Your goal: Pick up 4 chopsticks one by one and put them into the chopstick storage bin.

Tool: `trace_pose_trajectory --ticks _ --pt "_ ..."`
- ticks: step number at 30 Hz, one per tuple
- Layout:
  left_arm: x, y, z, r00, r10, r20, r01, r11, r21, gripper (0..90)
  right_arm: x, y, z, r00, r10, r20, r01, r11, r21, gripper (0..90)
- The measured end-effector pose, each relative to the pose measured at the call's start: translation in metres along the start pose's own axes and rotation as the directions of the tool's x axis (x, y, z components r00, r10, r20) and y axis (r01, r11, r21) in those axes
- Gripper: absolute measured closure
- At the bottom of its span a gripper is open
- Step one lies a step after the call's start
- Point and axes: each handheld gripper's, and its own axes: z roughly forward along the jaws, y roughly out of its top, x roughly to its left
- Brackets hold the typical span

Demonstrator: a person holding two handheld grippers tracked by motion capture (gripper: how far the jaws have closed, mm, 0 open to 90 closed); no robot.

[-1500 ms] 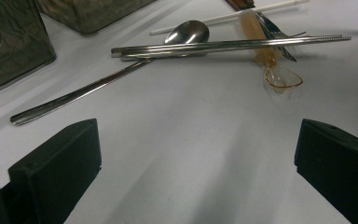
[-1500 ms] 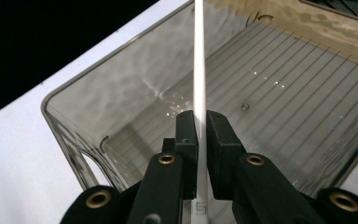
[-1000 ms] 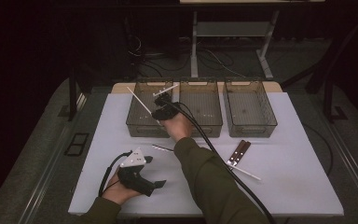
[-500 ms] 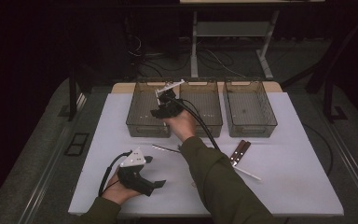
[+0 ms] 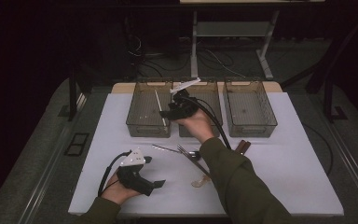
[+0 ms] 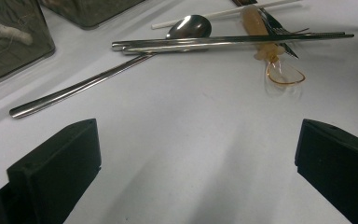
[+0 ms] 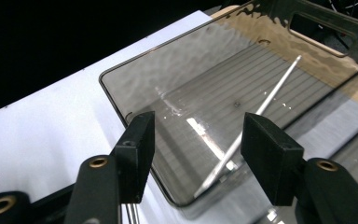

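White tabletop: right claw [image 7: 196, 154] just opened, empty above white chopstick [image 7: 256, 116] in left bin [image 5: 142, 112]; left claw [image 6: 191, 172] wide, empty.

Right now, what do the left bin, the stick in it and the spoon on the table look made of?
Left bin: likely smoky see-through plastic, glossy; the table shows through its rippled walls.
Stick: pale, thin, slightly shiny; plastic or metal, cannot tell.
Spoon: looks like polished steel, with a mirror-bright bowl and silver handle.
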Motion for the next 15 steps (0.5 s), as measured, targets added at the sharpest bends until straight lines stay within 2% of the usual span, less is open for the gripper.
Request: trace_pose_trajectory --ticks 7,9,11,15 --pt "-0.001 0.0 -0.001 0.9999 0.004 -0.01 -0.004 1.0 -0.006 0.0 -0.007 -0.006 -0.023 0.9997 -0.011 -0.022 0.01 0.999 -0.041 35.0" --pt "-0.001 0.0 -0.001 0.9999 0.005 -0.012 -0.005 1.0 -0.008 0.0 -0.007 -0.008 -0.027 0.9997 -0.021 -0.013 0.02 0.998 -0.052 31.2" --pt "-0.001 0.0 -0.001 0.9999 0.006 -0.014 -0.006 1.0 -0.006 0.0 -0.006 -0.01 -0.029 0.9992 -0.04 -0.003 0.04 0.998 -0.043 28.9" --pt "-0.001 0.0 -0.001 0.9999 0.008 -0.013 -0.008 1.0 -0.004 0.0 -0.002 -0.015 -0.033 0.9966 -0.081 -0.016 0.081 0.997 -0.017 22.1"
